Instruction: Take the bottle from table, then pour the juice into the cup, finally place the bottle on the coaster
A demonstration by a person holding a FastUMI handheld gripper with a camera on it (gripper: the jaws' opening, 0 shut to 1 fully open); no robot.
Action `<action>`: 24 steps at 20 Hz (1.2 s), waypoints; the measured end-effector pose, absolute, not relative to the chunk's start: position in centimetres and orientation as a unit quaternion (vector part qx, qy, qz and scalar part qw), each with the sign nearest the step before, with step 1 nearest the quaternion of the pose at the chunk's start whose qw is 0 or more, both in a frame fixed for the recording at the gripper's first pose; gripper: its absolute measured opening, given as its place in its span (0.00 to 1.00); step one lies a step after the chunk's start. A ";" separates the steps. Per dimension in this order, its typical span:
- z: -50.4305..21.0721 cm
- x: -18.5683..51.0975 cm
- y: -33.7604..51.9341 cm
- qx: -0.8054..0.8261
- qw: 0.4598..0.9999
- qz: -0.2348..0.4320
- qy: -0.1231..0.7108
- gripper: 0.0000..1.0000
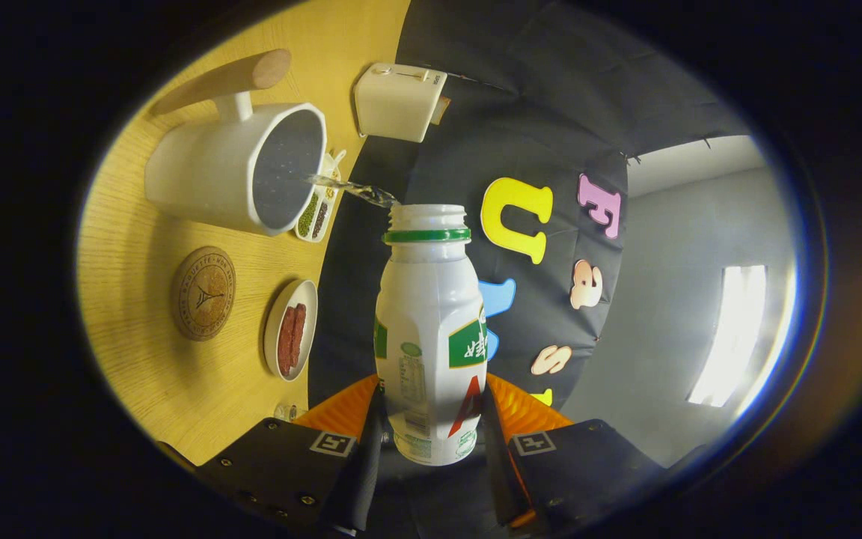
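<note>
While the gripper [431, 427] is rolled on its side so that the bench reads as a vertical wall, its two fingers [368, 442] pinch the lower body of the white plastic juice bottle with a green neck ring [431, 329], one pressing on each flank. The bottle runs straight ahead from between the fingers, its open threaded mouth pointing away from them. Beside the fingers, on the light wooden bench [132, 329], lies a small white oval dish of dark red sausages [291, 329], and just past it the round cork coaster [203, 293], bare. Farther on, a thin clear stream of liquid [352, 190] leaves the bottle's mouth and reaches the rim of the white cup with a wooden handle [240, 165]. A narrow tray of green and dark beans [316, 209] sits just behind the cup, and a white box-shaped device [399, 101] lies beyond.
</note>
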State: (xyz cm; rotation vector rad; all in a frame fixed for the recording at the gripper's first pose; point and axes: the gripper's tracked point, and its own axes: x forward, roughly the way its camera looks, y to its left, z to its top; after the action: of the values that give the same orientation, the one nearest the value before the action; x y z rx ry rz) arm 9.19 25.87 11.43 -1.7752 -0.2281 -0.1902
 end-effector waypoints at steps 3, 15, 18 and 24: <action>11.4 9.4 26.1 -0.778 0.614 -0.085 -0.100 0.61; 11.5 9.5 27.1 -0.797 0.587 -0.093 -0.109 0.61; 11.5 9.5 27.3 -0.802 0.579 -0.095 -0.112 0.61; 11.6 9.3 27.3 -0.809 0.568 -0.098 -0.117 0.61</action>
State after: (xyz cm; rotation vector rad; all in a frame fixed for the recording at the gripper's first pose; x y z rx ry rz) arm 9.34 27.34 11.57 -1.8996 -0.2744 -0.2291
